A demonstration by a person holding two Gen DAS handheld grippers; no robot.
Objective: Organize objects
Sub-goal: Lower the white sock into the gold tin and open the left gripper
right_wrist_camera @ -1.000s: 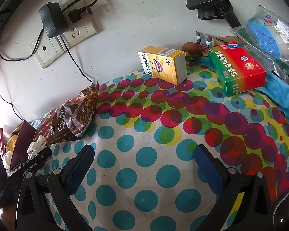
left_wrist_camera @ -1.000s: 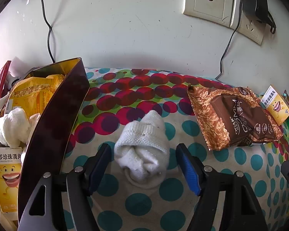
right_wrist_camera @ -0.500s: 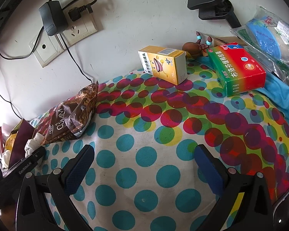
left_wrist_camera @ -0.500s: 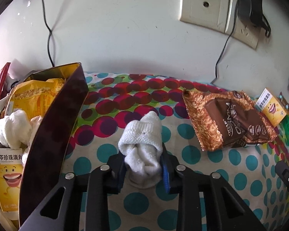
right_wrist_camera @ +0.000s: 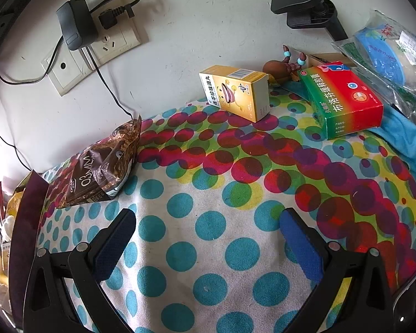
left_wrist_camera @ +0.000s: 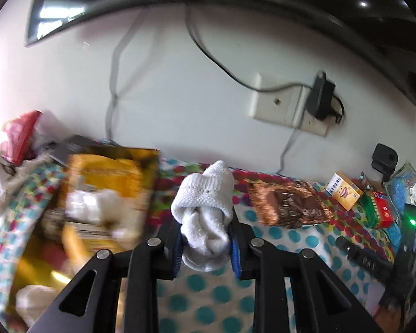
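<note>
The left gripper [left_wrist_camera: 205, 245] pinches the rolled white sock [left_wrist_camera: 203, 216] by its lower half, lifted above the spotted cloth [left_wrist_camera: 208, 299]. To its left sits the gold-lined box [left_wrist_camera: 102, 194], blurred, already holding packets. Best to carry the sock well over the box's rim, lower it, then release. The right gripper [right_wrist_camera: 208, 238] hangs wide and empty over the cloth, near the brown snack bag [right_wrist_camera: 102, 166]
</note>
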